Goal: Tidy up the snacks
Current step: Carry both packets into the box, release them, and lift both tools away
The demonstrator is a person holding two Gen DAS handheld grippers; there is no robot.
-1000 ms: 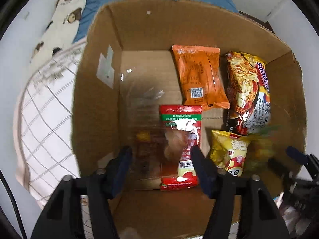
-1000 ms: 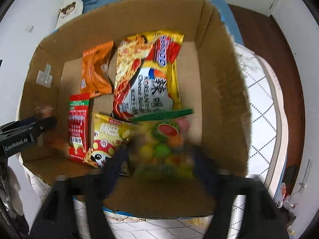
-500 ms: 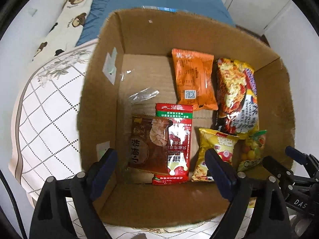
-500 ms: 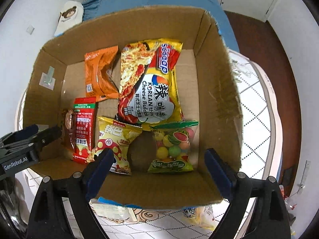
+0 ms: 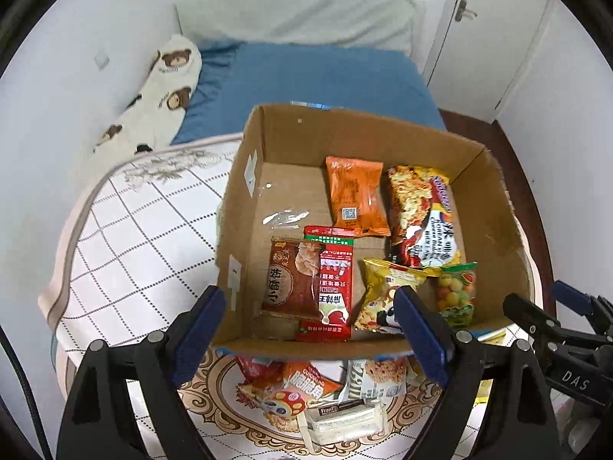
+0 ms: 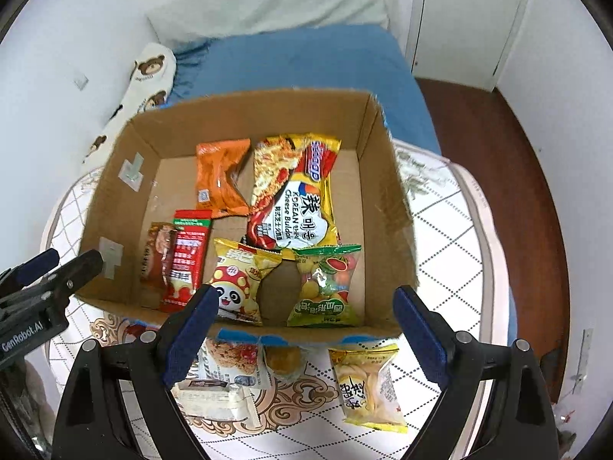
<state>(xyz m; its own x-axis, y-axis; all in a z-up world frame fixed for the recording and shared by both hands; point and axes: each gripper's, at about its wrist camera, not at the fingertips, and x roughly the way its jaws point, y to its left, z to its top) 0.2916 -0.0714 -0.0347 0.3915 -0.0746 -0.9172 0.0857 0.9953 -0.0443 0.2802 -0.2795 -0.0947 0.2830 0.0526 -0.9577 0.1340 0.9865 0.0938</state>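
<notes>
1. The left hand-held gripper (image 5: 306, 329) is hovering over the near-left corner of the cardboard box (image 5: 268, 130), its jaws standing wide apart and carrying nothing; it is probably free for the next pickup.
2. The box is sitting on the bed's checked quilt (image 5: 126, 230), open side up, so snacks can be dropped in from above.
3. Inside, going from the left, the brown pastry packet (image 5: 293, 280) is lying flat against the near-left floor, partly overlapping the red sachet (image 5: 335, 287) beside it.
4. The orange packet (image 5: 356, 197) is lying further back, near the middle.
5. The yellow panda bag (image 6: 239, 280) is resting in the near middle, touching the large noodle bag (image 6: 297, 195) behind it.
6. The green-topped fruit candy bag (image 6: 327, 285) is sitting at the near right, its top edge meeting the noodle bag; packets seem to be laid side by side to fill the floor.
7. The right hand-held gripper (image 6: 306, 329) is hovering over the box's near wall, jaws spread and empty.
8. Loose snacks are waiting on the quilt in front of the box: a white wafer pack (image 6: 214, 396), a cookie pack (image 6: 233, 360) and a yellow chip bag (image 6: 367, 383).
</notes>
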